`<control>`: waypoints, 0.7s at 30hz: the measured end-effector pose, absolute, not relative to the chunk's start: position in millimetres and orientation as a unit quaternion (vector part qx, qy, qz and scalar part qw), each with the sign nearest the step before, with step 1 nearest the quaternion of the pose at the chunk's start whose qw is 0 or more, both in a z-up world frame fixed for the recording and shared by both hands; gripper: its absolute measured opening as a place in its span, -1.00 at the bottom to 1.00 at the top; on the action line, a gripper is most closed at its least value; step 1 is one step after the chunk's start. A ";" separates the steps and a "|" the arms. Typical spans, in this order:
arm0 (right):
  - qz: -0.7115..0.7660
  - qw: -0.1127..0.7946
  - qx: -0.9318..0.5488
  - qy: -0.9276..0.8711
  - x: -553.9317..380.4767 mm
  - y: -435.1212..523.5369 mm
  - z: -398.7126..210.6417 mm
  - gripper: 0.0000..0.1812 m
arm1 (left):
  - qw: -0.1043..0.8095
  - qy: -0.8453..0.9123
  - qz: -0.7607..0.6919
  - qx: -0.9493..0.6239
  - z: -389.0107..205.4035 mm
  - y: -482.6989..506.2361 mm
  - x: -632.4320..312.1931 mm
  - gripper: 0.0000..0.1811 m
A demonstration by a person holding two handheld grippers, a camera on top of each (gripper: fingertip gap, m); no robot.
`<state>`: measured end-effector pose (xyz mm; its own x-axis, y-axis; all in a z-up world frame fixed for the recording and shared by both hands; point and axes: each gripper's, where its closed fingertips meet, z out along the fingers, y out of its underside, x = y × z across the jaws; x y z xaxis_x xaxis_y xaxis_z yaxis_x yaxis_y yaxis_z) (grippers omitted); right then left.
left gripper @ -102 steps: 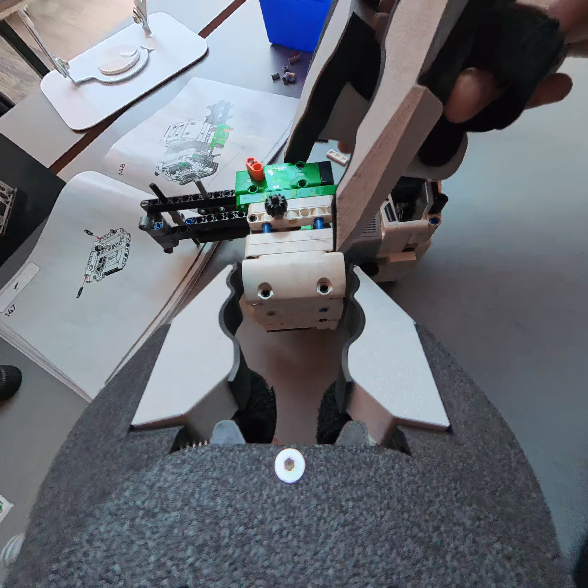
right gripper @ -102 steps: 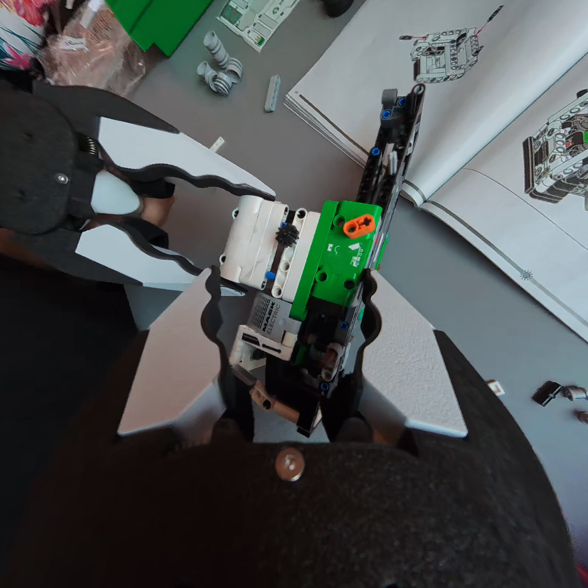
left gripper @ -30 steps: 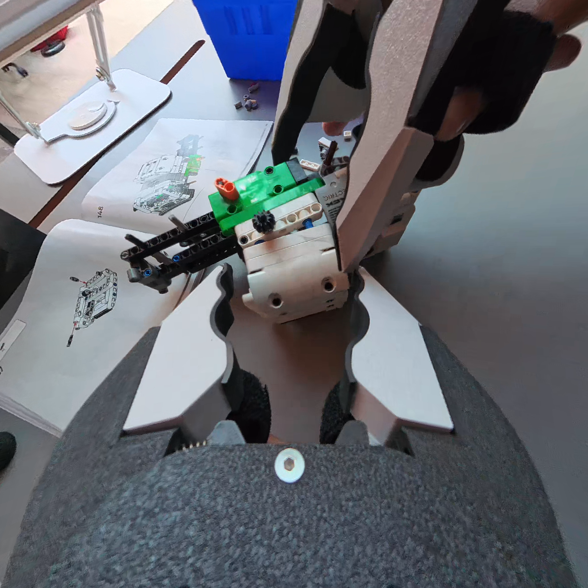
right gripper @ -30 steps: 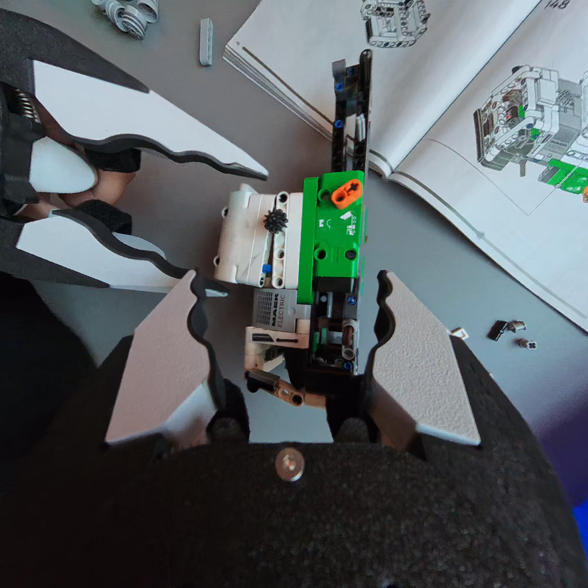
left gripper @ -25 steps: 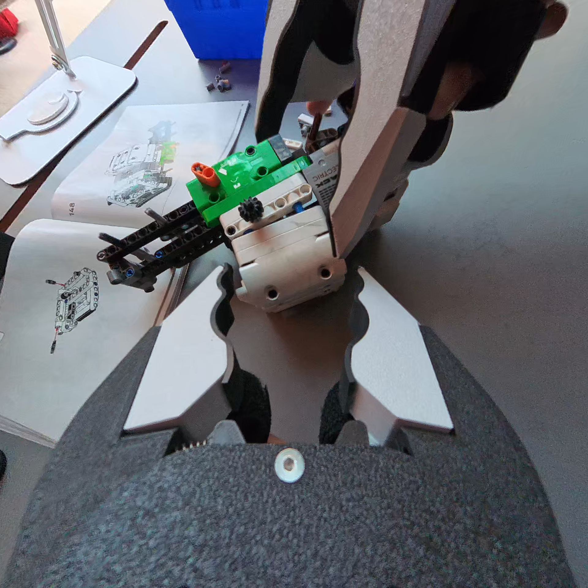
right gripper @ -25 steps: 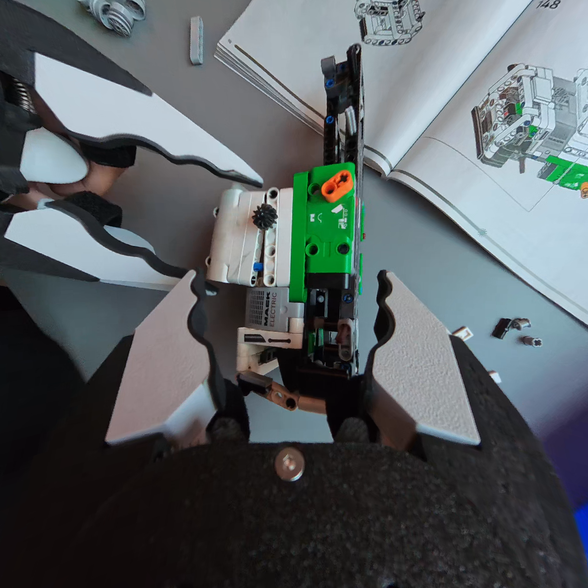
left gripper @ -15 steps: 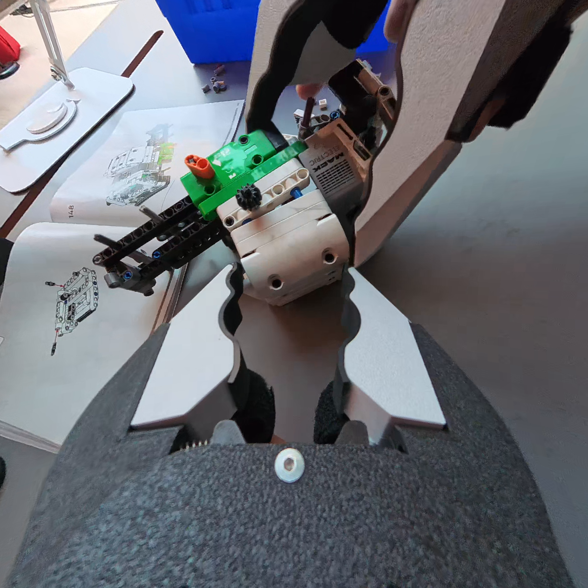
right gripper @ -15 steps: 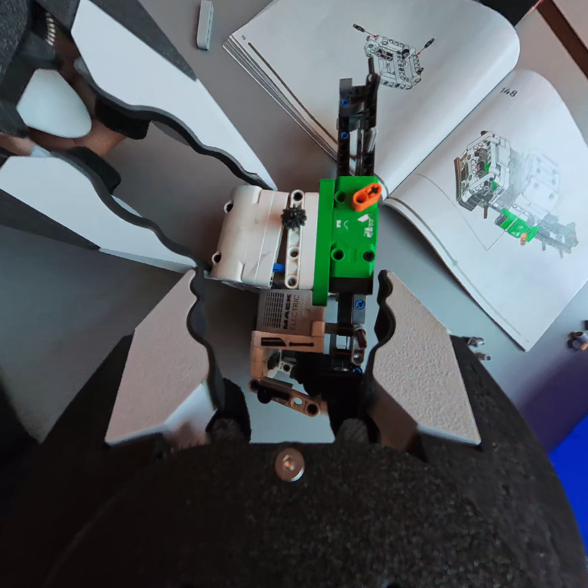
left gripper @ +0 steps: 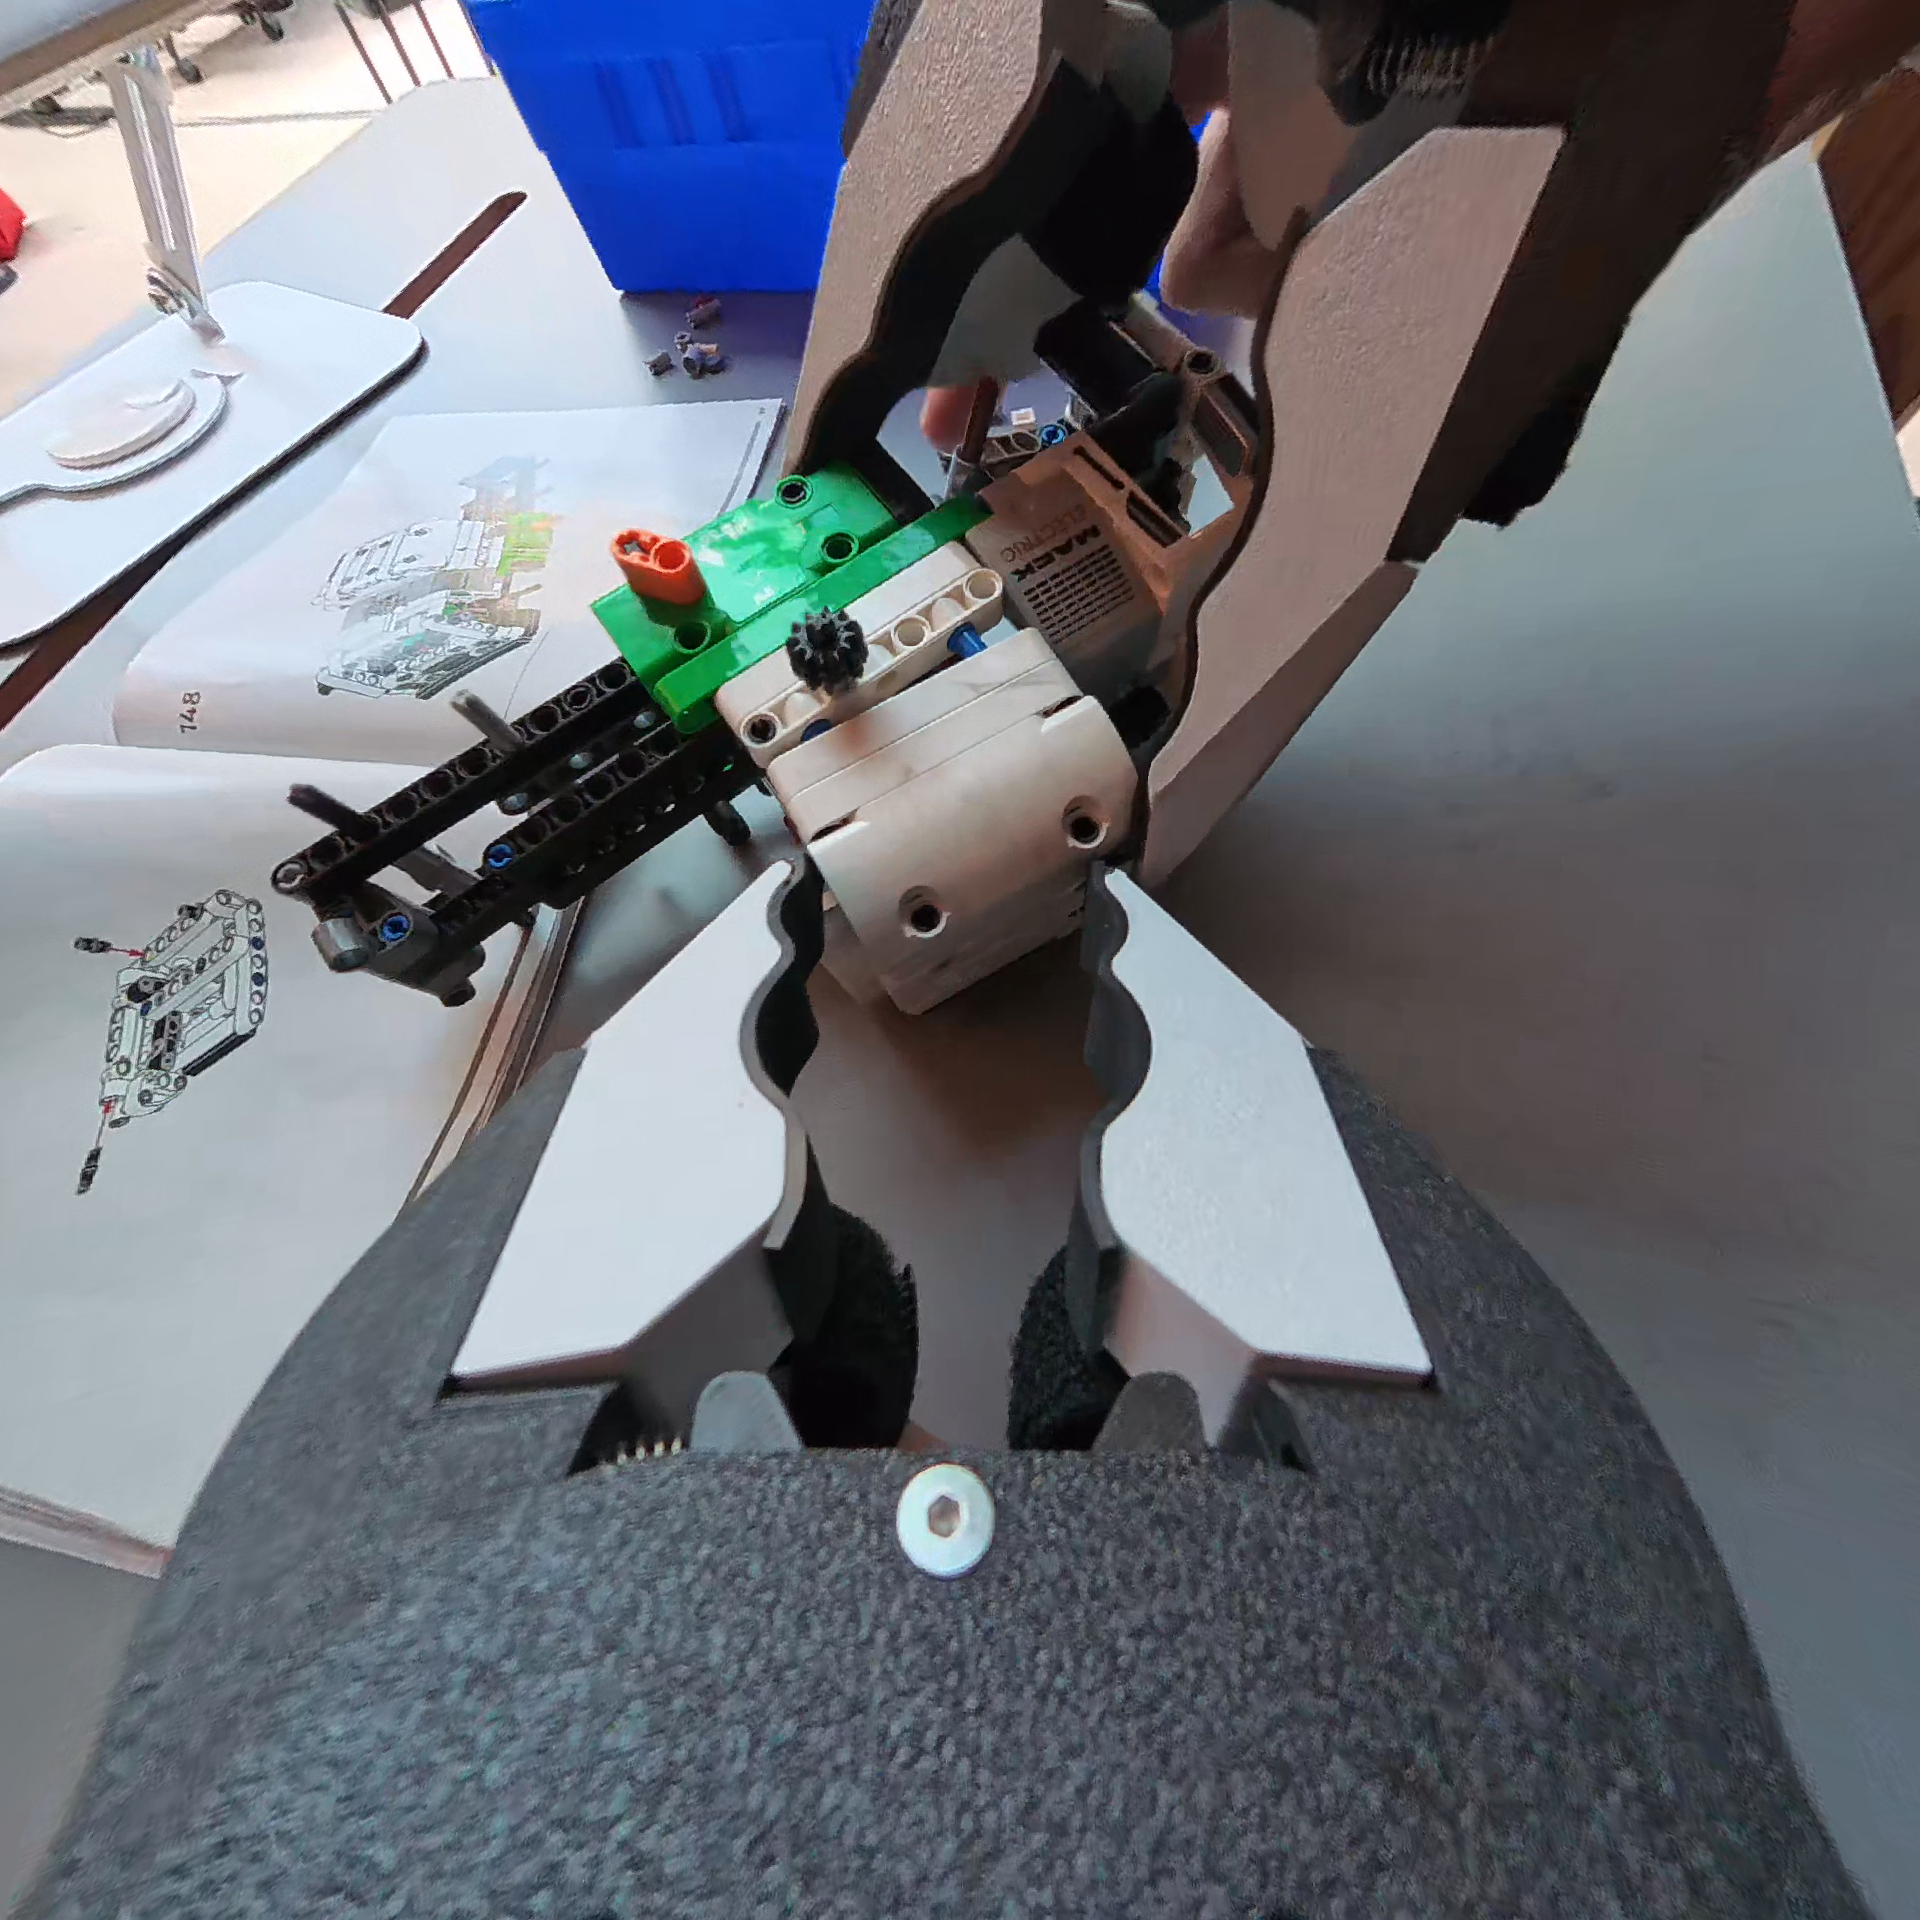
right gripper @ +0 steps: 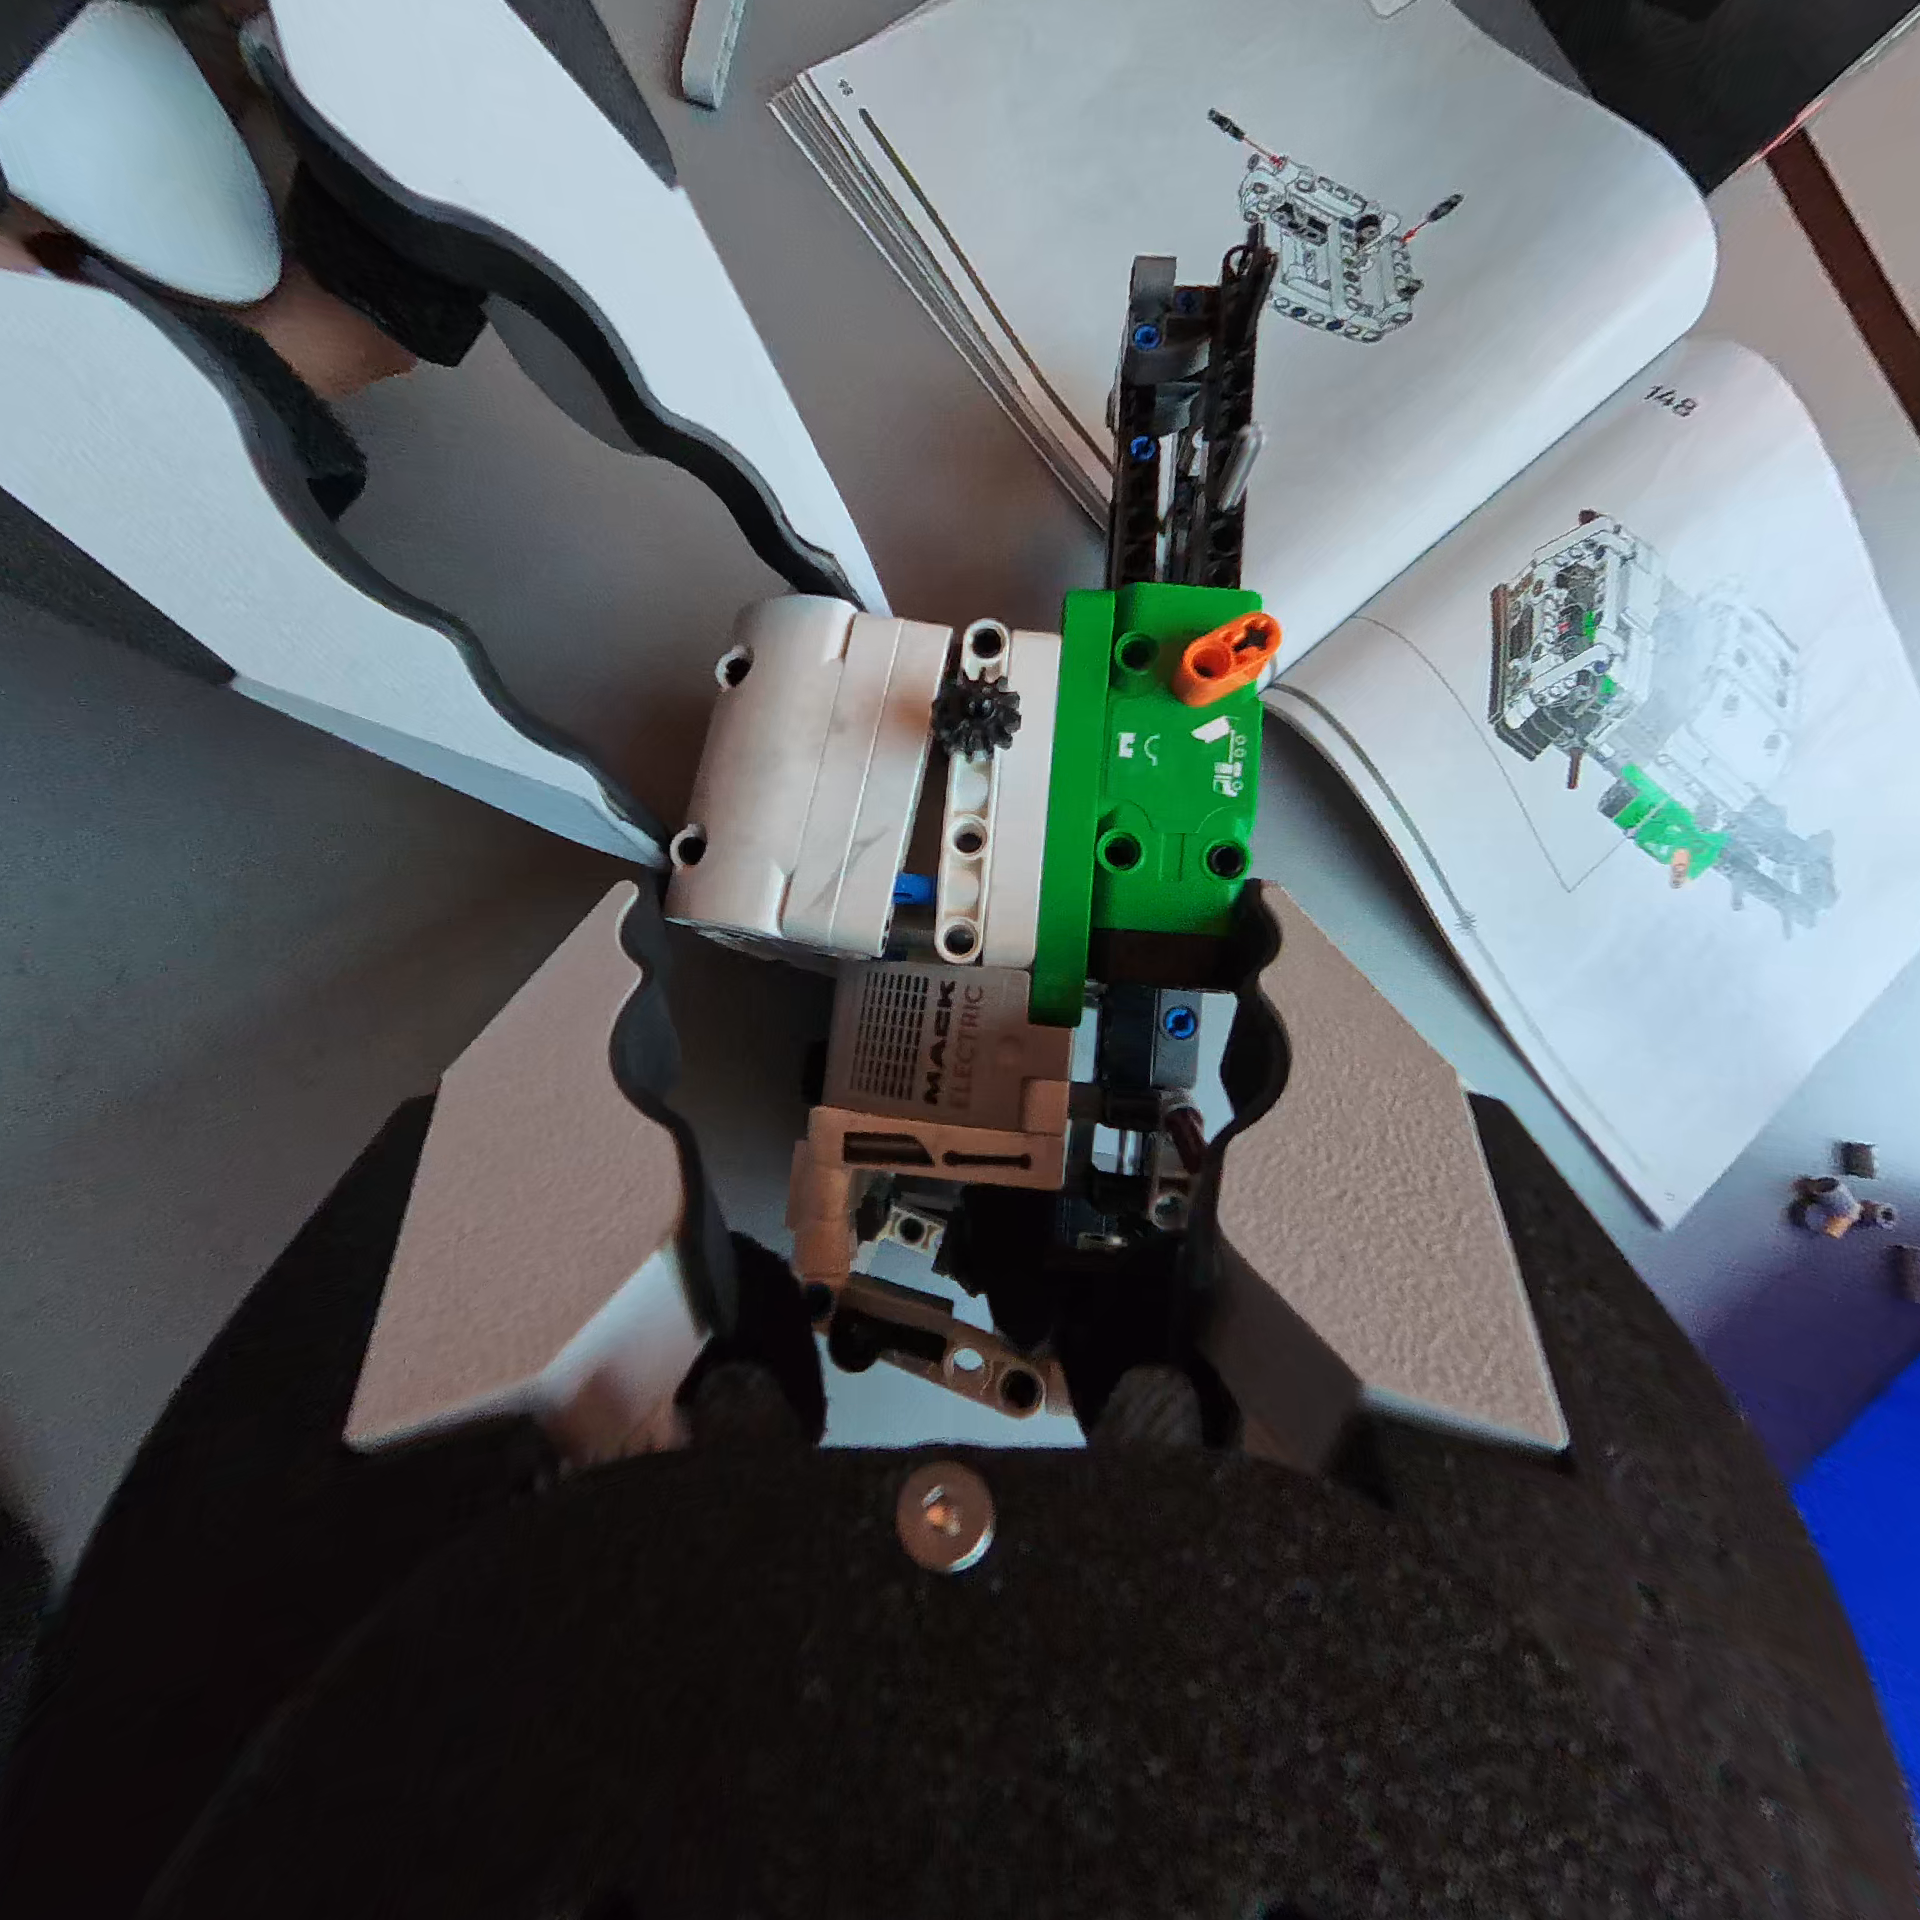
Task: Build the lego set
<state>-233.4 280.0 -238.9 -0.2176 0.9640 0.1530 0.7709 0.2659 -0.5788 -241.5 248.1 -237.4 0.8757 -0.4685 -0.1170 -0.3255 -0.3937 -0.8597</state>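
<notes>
The lego model (left gripper: 914, 717) (right gripper: 997, 831), a partly built truck with a white block at one end, a green panel (right gripper: 1164, 769) carrying an orange connector (right gripper: 1226, 649), a small black gear (right gripper: 975, 715) and two long black beams (left gripper: 499, 800) reaching over the open instruction booklet (left gripper: 208, 1039) (right gripper: 1558, 727), sits just above the grey table (left gripper: 1558, 935), held at two places. The left gripper (left gripper: 945, 894) has its jaws closed onto the sides of the white block, both tips touching it. The right gripper (right gripper: 945, 914) comes in from the opposite end, its jaws set around the cab part with its grey grille plate; the right-hand finger presses against the black and green edge, while the other finger's tip lies at the white block's corner, so it pinches the model across its width. A blue bin (left gripper: 675, 135) stands beyond the booklet, a few small loose pieces (left gripper: 691, 348) lie before it, and a flat white stand base (left gripper: 156, 395) rests to the left.
</notes>
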 end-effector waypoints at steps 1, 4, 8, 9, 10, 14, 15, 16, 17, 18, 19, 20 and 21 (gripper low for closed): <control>0.200 0.242 -0.575 -0.755 -233.3 280.2 -239.5 0.17 | 0.499 0.239 -0.074 -0.830 -237.0 248.2 -241.2 -0.47; 0.207 0.233 -0.575 -0.756 -232.4 282.4 -239.9 0.16 | 0.505 0.238 -0.068 -0.827 -236.1 250.7 -240.0 -0.47; 0.211 0.224 -0.573 -0.759 -231.4 283.6 -239.8 0.16 | 0.509 0.233 -0.063 -0.827 -235.3 252.0 -238.9 -0.47; 0.210 0.223 -0.572 -0.761 -231.3 283.8 -239.8 0.16 | 0.507 0.231 -0.060 -0.828 -235.3 252.3 -238.8 -0.47; 0.209 0.223 -0.571 -0.762 -231.2 284.0 -239.8 0.15 | 0.505 0.229 -0.058 -0.830 -235.4 252.4 -238.7 -0.47; 0.218 0.222 -0.572 -0.759 -232.4 284.0 -237.8 0.09 | 0.499 0.209 -0.060 -0.839 -235.3 253.8 -240.2 -0.46; 0.217 0.221 -0.572 -0.760 -232.0 284.4 -237.8 0.08 | 0.498 0.209 -0.059 -0.840 -235.3 254.0 -240.2 -0.47; 0.215 0.218 -0.572 -0.761 -231.6 284.6 -237.8 0.08 | 0.496 0.208 -0.059 -0.841 -235.2 254.2 -240.0 -0.47; 0.214 0.218 -0.570 -0.762 -231.4 284.7 -237.9 0.08 | 0.496 0.209 -0.057 -0.841 -235.2 254.3 -239.8 -0.46; 0.214 0.218 -0.568 -0.764 -231.6 284.9 -237.9 0.09 | 0.496 0.211 -0.057 -0.840 -235.3 254.5 -239.8 -0.46; 0.213 0.220 -0.565 -0.766 -231.8 285.4 -237.8 0.09 | 0.497 0.211 -0.058 -0.840 -235.2 254.6 -239.7 -0.46; 0.214 0.219 -0.564 -0.767 -231.7 285.7 -237.7 0.10 | 0.499 0.213 -0.058 -0.838 -234.9 254.7 -239.5 -0.46; 0.215 0.218 -0.564 -0.767 -231.9 285.4 -237.6 0.11 | 0.502 0.217 -0.059 -0.835 -234.7 254.6 -239.6 -0.47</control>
